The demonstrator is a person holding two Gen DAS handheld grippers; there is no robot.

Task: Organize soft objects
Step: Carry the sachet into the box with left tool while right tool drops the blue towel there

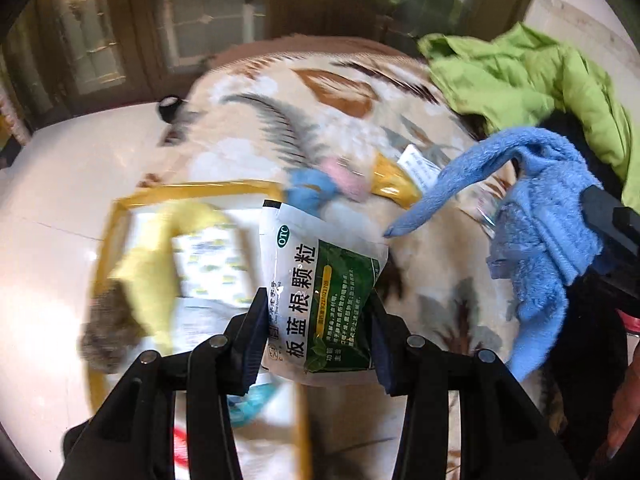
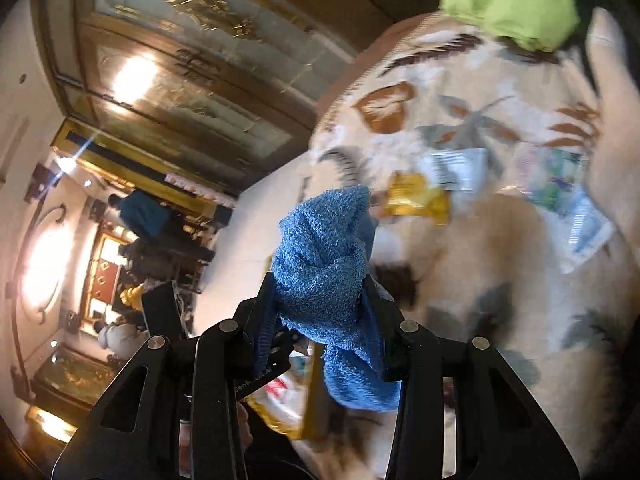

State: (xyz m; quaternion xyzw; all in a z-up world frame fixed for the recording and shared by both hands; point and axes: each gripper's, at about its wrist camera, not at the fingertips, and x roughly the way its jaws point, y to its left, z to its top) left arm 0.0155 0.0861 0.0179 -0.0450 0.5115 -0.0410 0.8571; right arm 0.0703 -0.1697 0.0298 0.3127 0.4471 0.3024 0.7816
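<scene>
My left gripper point(image 1: 318, 320) is shut on a white-and-green medicine sachet point(image 1: 324, 284) with Chinese print, held above the yellow-rimmed box point(image 1: 192, 192). In the box lie a yellow cloth point(image 1: 156, 264) and a patterned packet. My right gripper point(image 2: 320, 304) is shut on a blue towel point(image 2: 324, 264), which hangs from it; the towel also shows at the right of the left wrist view point(image 1: 536, 216), above the leaf-patterned blanket point(image 1: 328, 120). A small blue and pink soft item point(image 1: 320, 188) lies on the blanket beyond the sachet.
A lime-green garment point(image 1: 532, 76) lies at the blanket's far right. A yellow packet point(image 2: 416, 200) and several white sachets point(image 2: 460, 168) lie on the blanket point(image 2: 480, 240). A small black object point(image 1: 170, 106) sits at the blanket's left edge. White tiled floor point(image 1: 72, 176) and wooden doors surround.
</scene>
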